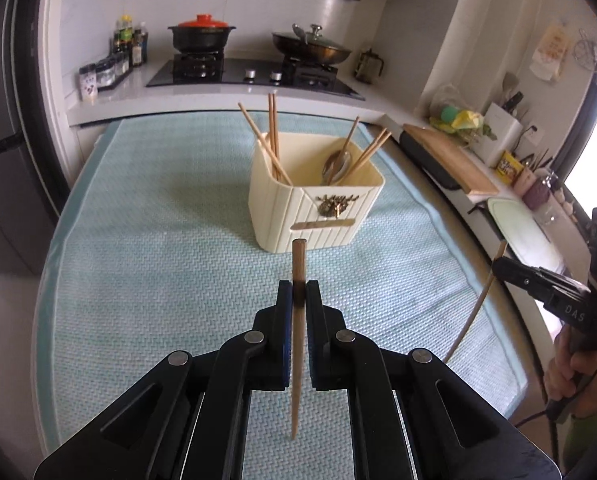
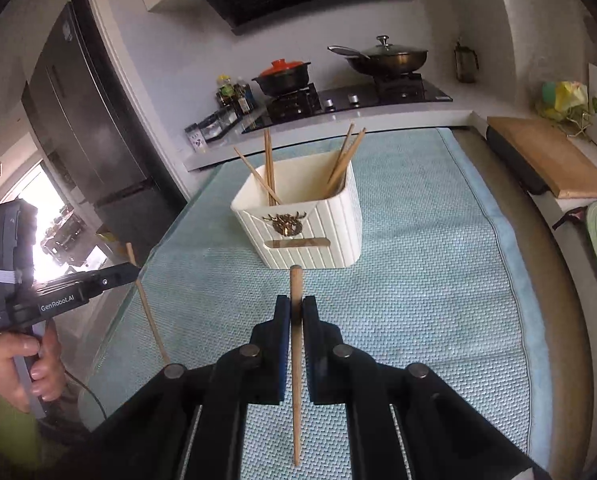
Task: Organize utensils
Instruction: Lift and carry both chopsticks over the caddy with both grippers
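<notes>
My left tool (image 1: 299, 294) is clamped on a wooden chopstick (image 1: 298, 336) near its thick end, the shaft running nearly upright through the centre of the frame with its thin tip hanging down toward the bottom. My right tool (image 2: 296, 310) grips a second chopstick (image 2: 296, 364) the same way. Each tool also shows at the other view's edge, held above the blue textured mat (image 1: 158, 260) covering the tabletop.

The risk, as I judge it, is the long free tip: pinched high up, either stick could pivot in the pads, or its tip could catch the rim and tip the holder. Bringing both in together could also knock the sticks already leaning there.

The cream ribbed holder (image 1: 318, 216) stands mid-frame, just beyond the chopsticks. Its left side holds several chopsticks (image 1: 272, 140) leaning outward; its right side holds more chopsticks (image 1: 372, 150) and a metal spoon (image 1: 338, 162).
</notes>
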{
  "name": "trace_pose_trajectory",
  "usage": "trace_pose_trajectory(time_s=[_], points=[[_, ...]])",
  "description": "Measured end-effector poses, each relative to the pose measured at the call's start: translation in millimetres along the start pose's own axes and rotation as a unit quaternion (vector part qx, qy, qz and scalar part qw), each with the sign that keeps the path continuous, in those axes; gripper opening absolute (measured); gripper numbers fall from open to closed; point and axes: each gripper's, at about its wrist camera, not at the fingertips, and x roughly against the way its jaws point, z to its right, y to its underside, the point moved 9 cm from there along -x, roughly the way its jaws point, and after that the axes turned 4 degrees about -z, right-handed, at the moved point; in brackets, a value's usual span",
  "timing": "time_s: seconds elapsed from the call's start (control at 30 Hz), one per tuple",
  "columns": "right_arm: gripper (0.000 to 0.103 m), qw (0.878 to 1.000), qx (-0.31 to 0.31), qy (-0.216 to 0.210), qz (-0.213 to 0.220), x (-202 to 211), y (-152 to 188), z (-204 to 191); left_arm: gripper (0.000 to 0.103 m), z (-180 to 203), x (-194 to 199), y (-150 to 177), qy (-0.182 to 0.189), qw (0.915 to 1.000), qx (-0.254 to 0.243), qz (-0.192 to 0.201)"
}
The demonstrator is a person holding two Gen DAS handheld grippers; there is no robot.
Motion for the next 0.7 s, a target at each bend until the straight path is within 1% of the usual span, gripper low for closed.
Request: trace_pose_trajectory(time_s=[0.2,0.3,0.57,0.7], points=[[0.006,0.998,0.034,0.014,0.043,30,-11,-17,0.004,6,32,-4,0.01,0.9992,0.008,0.038],[0.007,0.997,0.042,0.017,0.057,40,-17,-23,0.004,7,47,-6,0.014,0.9984,0.014,0.053],[0.006,0.995,0.058,0.02,0.08,60,-33,-34,0.004,14,73,-17,0.032,0.9963,0.017,0.078],[0.006,0.994,0.063,0.021,0.09,64,-42,-37,0.004,14,81,-26,0.033,0.9955,0.016,0.088]])
